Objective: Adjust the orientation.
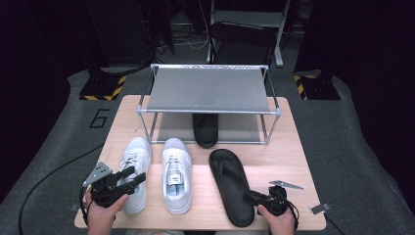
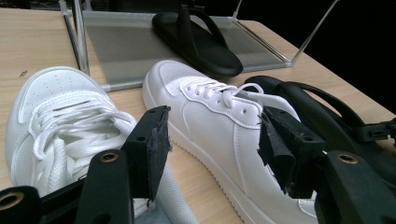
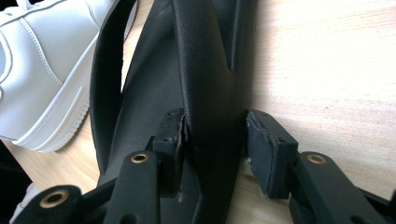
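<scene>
**Straddling the sandal's edge**

Reaching in from the desk's [image 1: 288, 147] near edge, the right gripper [image 1: 255, 197] has its fingers set either side of the heel-side rim of the black sandal [image 1: 230, 183]. In the right gripper view one pad [image 3: 173, 135] lies against the sandal [image 3: 205, 93] and the other pad [image 3: 261, 144] stands just clear of it, so the fingers are fairly wide and not pressing.

That sandal lies flat toward the desk's near right, sole down, toe pointing at the rack [image 1: 208, 90]. A second sandal [image 1: 205, 129] sits on the rack's lower shelf.

The left gripper [image 1: 132, 177] hovers over the heel of the left sneaker [image 1: 134, 169] near the desk's near left corner, fingers wide apart and empty. The right sneaker [image 1: 176, 176] stands just beside, between it and the sandal.
</scene>
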Demonstrator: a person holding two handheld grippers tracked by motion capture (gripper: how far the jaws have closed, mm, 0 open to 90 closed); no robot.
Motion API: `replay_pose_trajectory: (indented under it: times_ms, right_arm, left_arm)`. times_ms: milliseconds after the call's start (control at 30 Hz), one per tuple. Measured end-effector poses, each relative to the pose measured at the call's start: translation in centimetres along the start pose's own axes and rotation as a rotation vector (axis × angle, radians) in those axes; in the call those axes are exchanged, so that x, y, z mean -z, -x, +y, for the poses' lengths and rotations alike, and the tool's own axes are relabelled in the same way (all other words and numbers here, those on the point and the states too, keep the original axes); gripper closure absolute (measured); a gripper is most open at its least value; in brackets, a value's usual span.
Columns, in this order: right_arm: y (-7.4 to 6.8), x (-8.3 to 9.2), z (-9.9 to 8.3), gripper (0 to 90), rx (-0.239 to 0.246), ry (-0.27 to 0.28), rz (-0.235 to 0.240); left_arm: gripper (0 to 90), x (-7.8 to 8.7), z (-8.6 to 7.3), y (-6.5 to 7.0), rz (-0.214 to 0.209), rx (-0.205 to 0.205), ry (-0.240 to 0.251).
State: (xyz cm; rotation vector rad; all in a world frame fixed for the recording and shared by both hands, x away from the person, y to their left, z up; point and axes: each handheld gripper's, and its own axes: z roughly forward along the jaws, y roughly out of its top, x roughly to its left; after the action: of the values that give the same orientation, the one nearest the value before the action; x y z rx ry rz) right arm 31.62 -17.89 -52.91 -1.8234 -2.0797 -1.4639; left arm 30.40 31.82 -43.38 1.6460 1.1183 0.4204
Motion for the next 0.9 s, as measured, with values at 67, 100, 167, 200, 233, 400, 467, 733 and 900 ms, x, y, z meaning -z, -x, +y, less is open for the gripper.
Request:
replay_pose_trajectory:
  times_ms: [67,100,167,200,233,400,467,733,900]
  right_arm:
    - [0.1,0.0,-0.1,60.4,-0.017,0.005,0.001]
    - [0.1,0.1,-0.1,60.8,-0.023,0.001,0.002]
    - [0.1,0.0,-0.1,61.7,-0.031,0.005,0.0]
    - [0.0,0.1,0.0,62.0,-0.033,0.003,-0.005]
    - [0.0,0.1,0.0,62.2,-0.035,0.003,-0.007]
    - [-0.1,0.1,-0.3,63.5,-0.053,0.018,-0.013]
    - [-0.2,0.1,-0.4,64.0,-0.064,0.029,-0.015]
    - [-0.7,0.4,-1.2,64.7,-0.094,0.079,-0.033]
    - [-1.0,1.0,-1.5,64.7,-0.107,0.095,-0.042]
  left_arm:
    - [42.8,0.1,0.0,0.0,-0.005,-0.002,-0.013]
    - [42.8,0.1,0.0,0.0,-0.004,-0.001,-0.012]
    - [42.8,0.0,0.0,0.0,-0.002,0.0,-0.008]
    - [42.8,0.1,0.1,0.0,-0.004,-0.001,-0.011]
    - [42.9,0.1,0.1,0.0,0.0,0.0,-0.006]
    - [42.8,0.1,0.1,0.0,-0.004,-0.002,-0.01]
    - [42.8,0.1,0.1,0.0,-0.002,-0.002,-0.009]
    - [42.8,0.3,0.0,-0.2,0.001,0.003,-0.008]
    - [42.8,0.2,-0.1,-0.1,0.005,0.004,-0.005]
